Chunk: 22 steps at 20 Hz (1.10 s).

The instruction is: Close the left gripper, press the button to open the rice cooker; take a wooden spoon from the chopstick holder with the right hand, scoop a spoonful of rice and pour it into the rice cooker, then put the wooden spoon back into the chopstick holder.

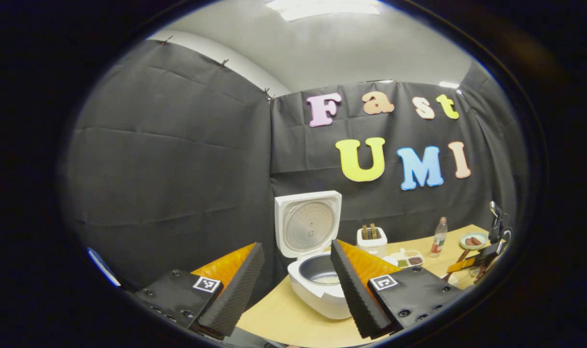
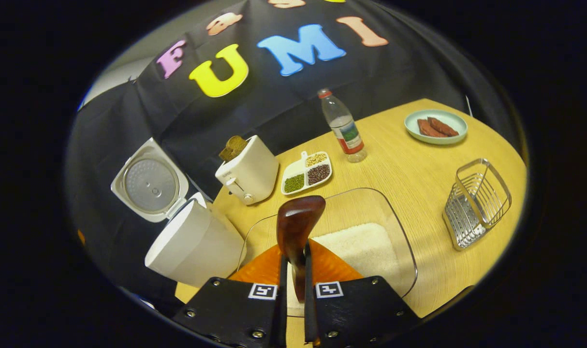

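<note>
The right gripper [image 2: 293, 285] has its jaws clamped on the wooden spoon [image 2: 297, 227], its dark glossy bowl standing just ahead of them over the clear glass dish of rice [image 2: 366, 249]; the scoop calls for tipping the bowl down and drawing it level. Left of those jaws on the worktop [image 2: 409, 169], the white rice cooker [image 2: 192, 246] has its lid up. The left gripper [image 1: 293, 285], jaws wide and empty, should stay clear.

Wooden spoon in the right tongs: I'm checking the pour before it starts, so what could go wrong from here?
The wooden spoon sits in the right tongs by its handle alone, so it may twist and spill. The rice cooker stands off to the side of the glass rice dish; grains could drop on the table between them.
</note>
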Each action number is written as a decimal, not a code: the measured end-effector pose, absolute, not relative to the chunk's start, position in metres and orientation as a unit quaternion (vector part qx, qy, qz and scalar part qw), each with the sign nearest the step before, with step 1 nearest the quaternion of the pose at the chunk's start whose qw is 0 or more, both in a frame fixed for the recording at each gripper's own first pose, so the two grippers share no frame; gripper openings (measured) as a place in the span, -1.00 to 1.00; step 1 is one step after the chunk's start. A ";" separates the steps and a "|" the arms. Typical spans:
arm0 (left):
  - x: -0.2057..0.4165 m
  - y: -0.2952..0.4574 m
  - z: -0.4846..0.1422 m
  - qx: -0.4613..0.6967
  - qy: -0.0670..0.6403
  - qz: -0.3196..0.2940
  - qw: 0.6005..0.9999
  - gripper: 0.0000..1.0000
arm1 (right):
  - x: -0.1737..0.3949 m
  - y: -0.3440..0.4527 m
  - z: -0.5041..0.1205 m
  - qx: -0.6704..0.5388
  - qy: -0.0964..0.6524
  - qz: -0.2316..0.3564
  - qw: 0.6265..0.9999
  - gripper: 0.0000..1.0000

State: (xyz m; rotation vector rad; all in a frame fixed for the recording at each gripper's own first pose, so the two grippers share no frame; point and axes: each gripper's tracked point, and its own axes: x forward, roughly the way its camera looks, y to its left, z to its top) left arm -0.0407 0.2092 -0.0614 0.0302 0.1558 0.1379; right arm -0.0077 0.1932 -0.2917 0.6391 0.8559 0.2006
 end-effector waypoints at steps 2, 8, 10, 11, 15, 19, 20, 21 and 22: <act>-0.040 0.206 -0.061 0.015 0.079 0.068 0.994 0.93 | -0.004 0.182 -0.290 0.342 0.403 0.080 0.845 -0.70; -0.038 0.195 -0.056 0.021 0.076 0.059 0.995 0.92 | 0.008 0.157 -0.270 0.413 0.380 0.070 0.825 -0.71; -0.037 0.190 -0.055 0.022 0.076 0.055 0.995 0.92 | 0.013 0.157 -0.257 0.443 0.371 0.076 0.813 -0.70; -0.036 0.189 -0.055 0.023 0.076 0.054 0.995 0.93 | 0.016 0.154 -0.252 0.455 0.367 0.078 0.808 -0.70; -0.037 0.187 -0.054 0.023 0.073 0.052 0.996 0.93 | 0.027 0.159 -0.230 0.502 0.350 0.090 0.785 -0.70; -0.040 0.195 -0.062 0.022 0.080 0.061 0.995 0.93 | 0.040 0.177 -0.213 0.538 0.340 0.111 0.763 -0.71; -0.041 0.197 -0.064 0.024 0.081 0.064 0.994 0.92 | 0.043 0.184 -0.208 0.542 0.339 0.116 0.760 -0.71; -0.042 0.200 -0.065 0.025 0.081 0.067 0.994 0.92 | 0.047 0.191 -0.203 0.545 0.338 0.121 0.758 -0.71; -0.044 0.202 -0.066 0.024 0.083 0.070 0.994 0.92 | 0.052 0.199 -0.197 0.548 0.336 0.128 0.756 -0.71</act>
